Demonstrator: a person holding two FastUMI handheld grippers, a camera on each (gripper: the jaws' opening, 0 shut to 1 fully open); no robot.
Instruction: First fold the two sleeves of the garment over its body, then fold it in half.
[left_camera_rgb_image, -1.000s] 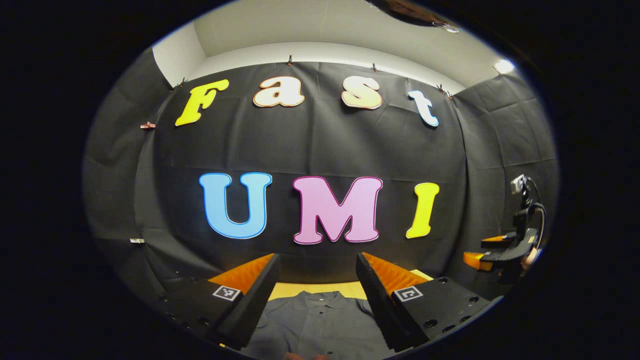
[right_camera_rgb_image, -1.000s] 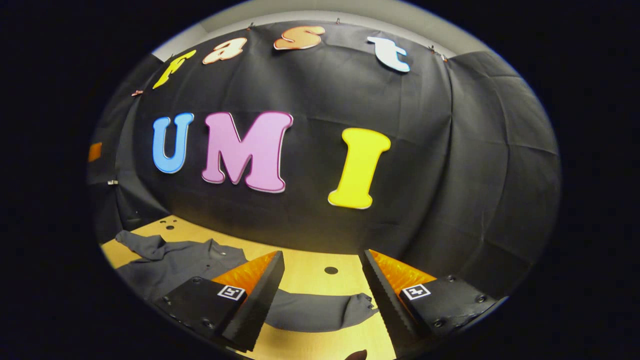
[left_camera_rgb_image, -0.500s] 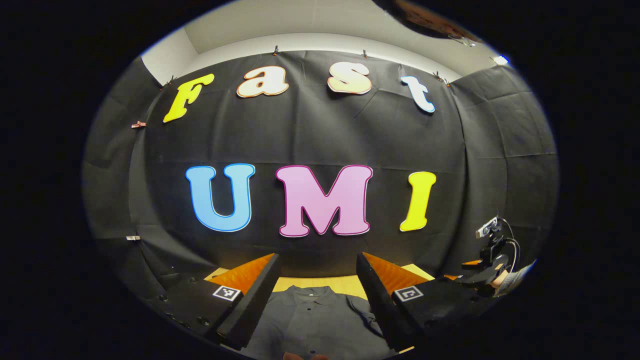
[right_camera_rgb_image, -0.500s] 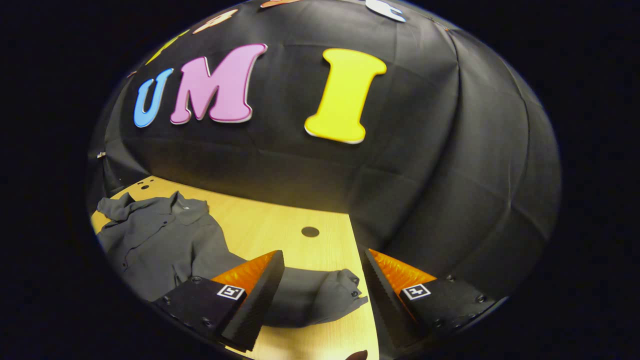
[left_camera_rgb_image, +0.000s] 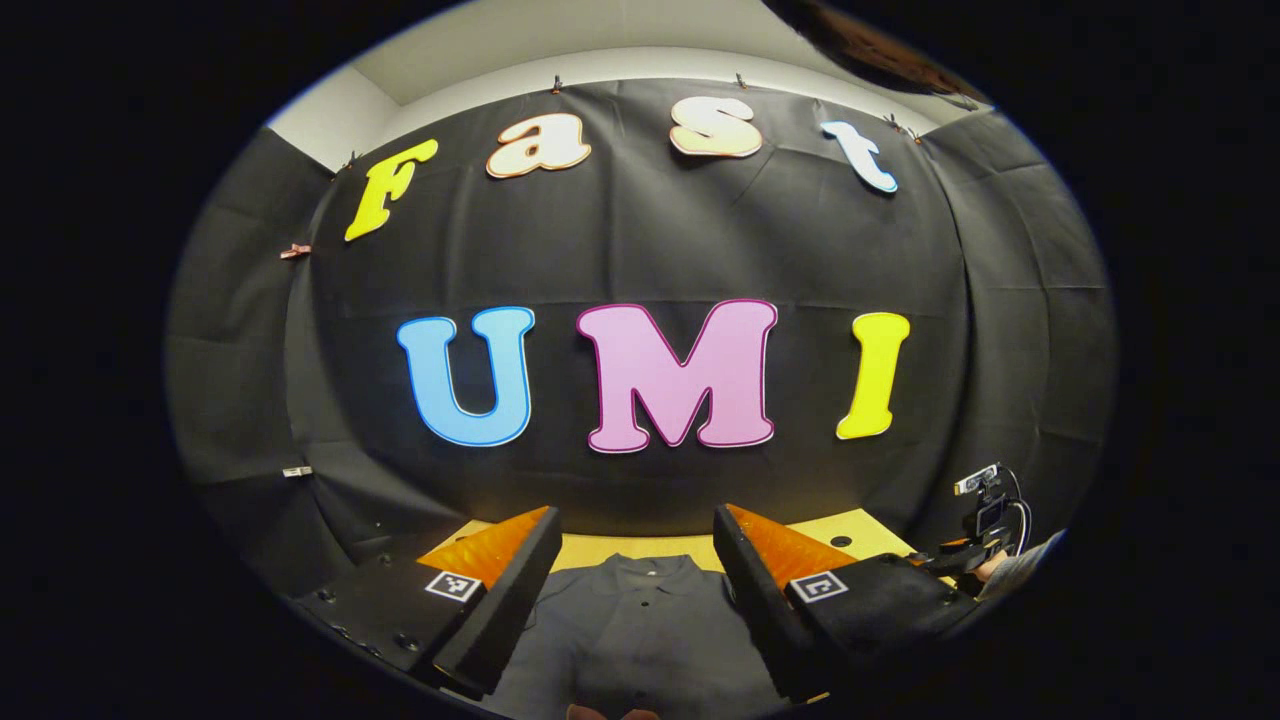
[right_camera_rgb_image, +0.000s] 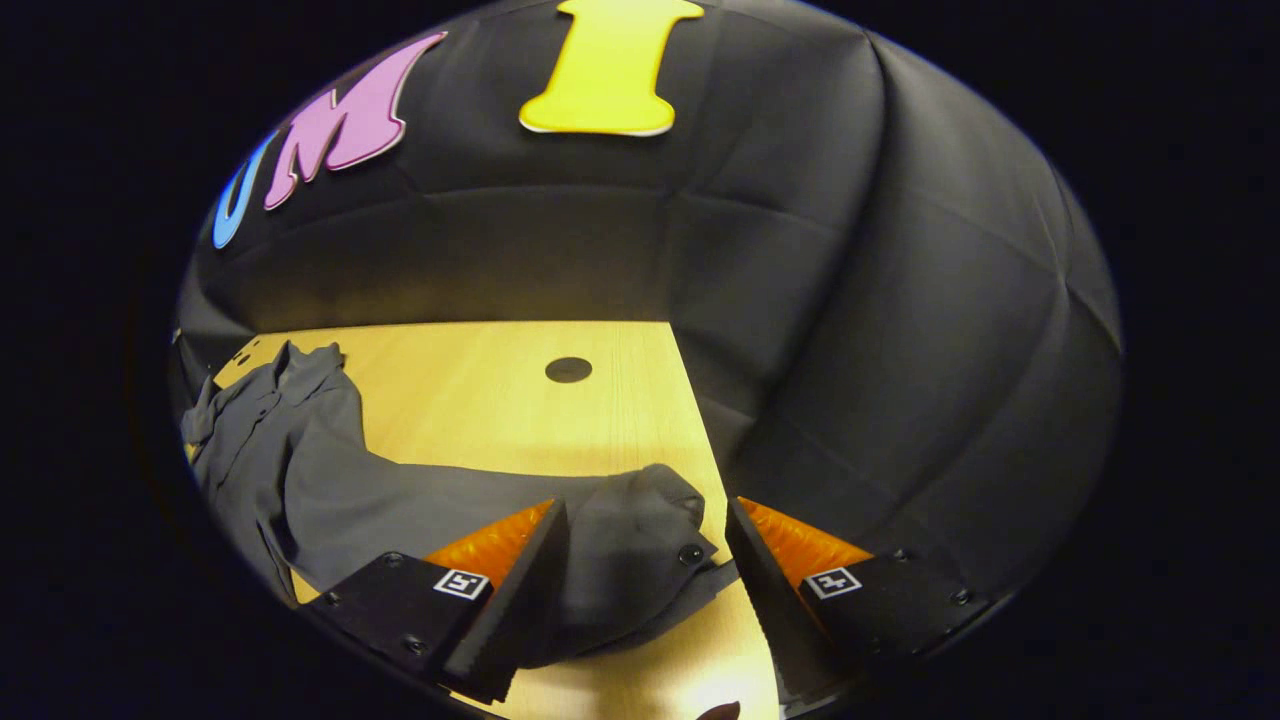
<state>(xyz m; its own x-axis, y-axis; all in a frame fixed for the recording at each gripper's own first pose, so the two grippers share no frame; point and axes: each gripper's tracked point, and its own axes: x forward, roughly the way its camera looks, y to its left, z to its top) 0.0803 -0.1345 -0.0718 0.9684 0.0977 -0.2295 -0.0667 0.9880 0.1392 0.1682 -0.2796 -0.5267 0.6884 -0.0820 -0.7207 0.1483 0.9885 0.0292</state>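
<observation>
While the wooden table (right_camera_rgb_image: 480, 400) spreads out under both my tongs, the grey shirt (right_camera_rgb_image: 300, 480) lies flat on it, collar toward the far wall. One sleeve (right_camera_rgb_image: 620, 540) stretches to the table's right edge, its buttoned cuff between my right gripper (right_camera_rgb_image: 645, 580) fingers, which stand wide apart and grasp nothing. My left gripper (left_camera_rgb_image: 635, 590) hangs over the shirt's body, equally wide open and empty.

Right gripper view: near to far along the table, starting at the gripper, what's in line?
right gripper, open → buttoned cuff of the grey shirt's sleeve lying between its fingers → bare wooden tabletop → round hole in the table → black cloth wall.
</observation>
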